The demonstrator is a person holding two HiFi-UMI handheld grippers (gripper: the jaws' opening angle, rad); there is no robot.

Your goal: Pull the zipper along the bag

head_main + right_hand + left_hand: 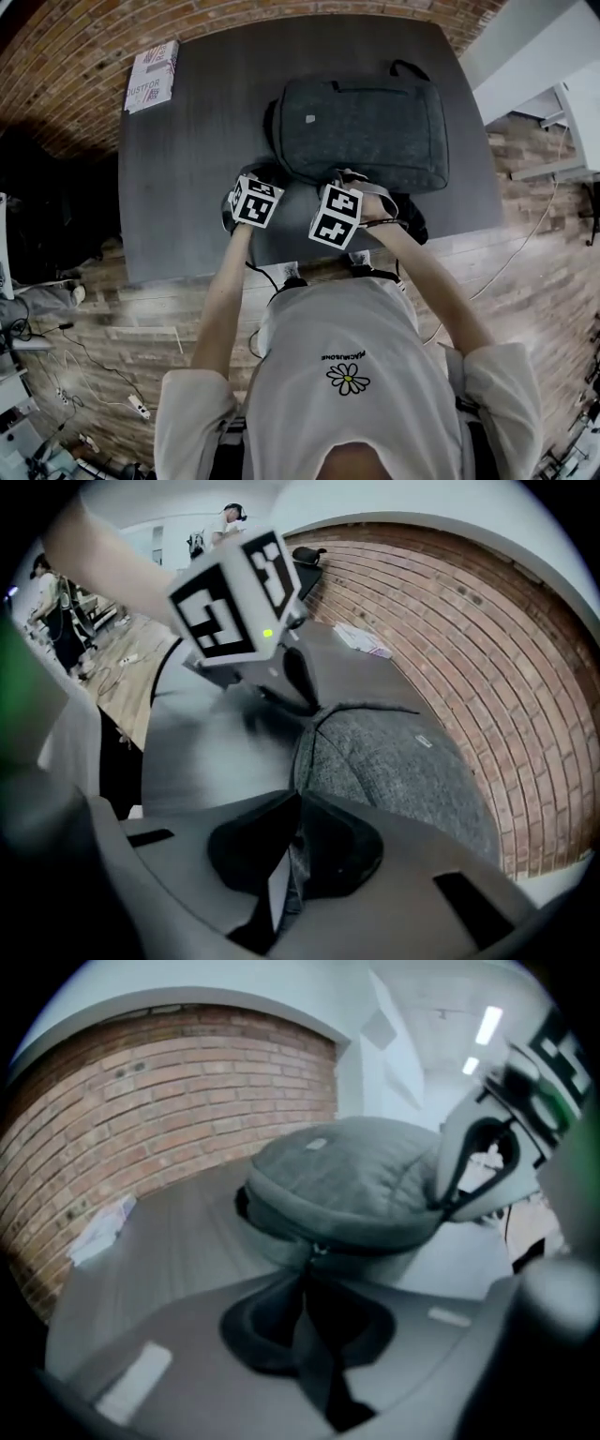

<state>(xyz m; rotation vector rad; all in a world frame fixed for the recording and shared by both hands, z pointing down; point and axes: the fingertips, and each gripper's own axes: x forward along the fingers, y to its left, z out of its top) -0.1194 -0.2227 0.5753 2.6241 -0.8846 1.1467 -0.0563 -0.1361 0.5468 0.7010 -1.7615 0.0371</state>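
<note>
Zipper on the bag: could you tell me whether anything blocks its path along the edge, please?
Nothing loose lies along the zipper line of the bag. The left hand-held gripper pinches the zipper tab; the right hand-held gripper clamps the bag's edge beside it, so it would obstruct only a pull toward that side.
</note>
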